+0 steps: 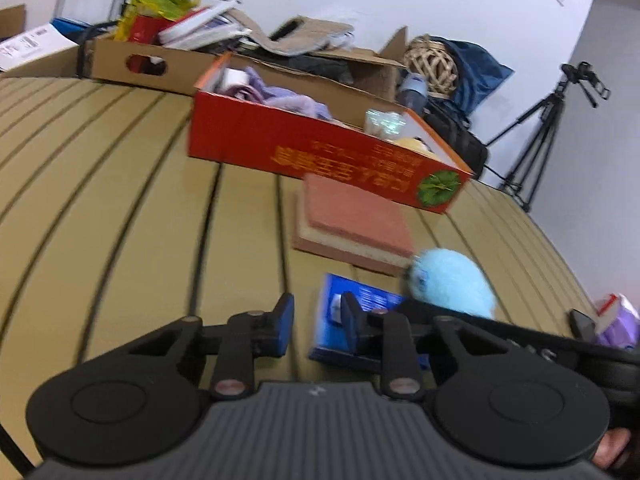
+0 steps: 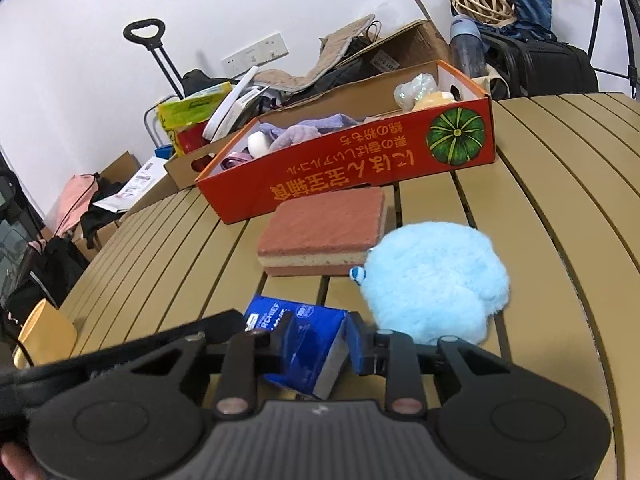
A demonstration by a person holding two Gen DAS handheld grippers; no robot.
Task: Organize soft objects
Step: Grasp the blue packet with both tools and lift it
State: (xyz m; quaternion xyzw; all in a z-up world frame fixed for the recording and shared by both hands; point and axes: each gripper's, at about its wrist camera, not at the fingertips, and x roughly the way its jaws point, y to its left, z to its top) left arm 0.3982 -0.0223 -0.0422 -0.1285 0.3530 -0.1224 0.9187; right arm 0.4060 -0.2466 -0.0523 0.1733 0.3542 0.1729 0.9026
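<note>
A red cardboard box (image 1: 320,152) (image 2: 360,168) holds purple cloth and other soft items. In front of it lie a pink sponge (image 1: 352,220) (image 2: 324,232), a fluffy light-blue plush (image 1: 452,284) (image 2: 432,276) and a blue tissue pack (image 1: 362,300) (image 2: 308,344). My left gripper (image 1: 316,320) is open and empty, just left of the pack. My right gripper (image 2: 318,340) has its fingers on both sides of the tissue pack, closed on it.
The slatted tan table (image 1: 120,200) (image 2: 560,200) carries everything. Brown boxes of clutter (image 1: 132,56) stand behind the red box. A tripod (image 1: 540,128) stands at the right. A purple pack (image 1: 616,320) lies near the right edge. A yellow cup (image 2: 44,336) sits left.
</note>
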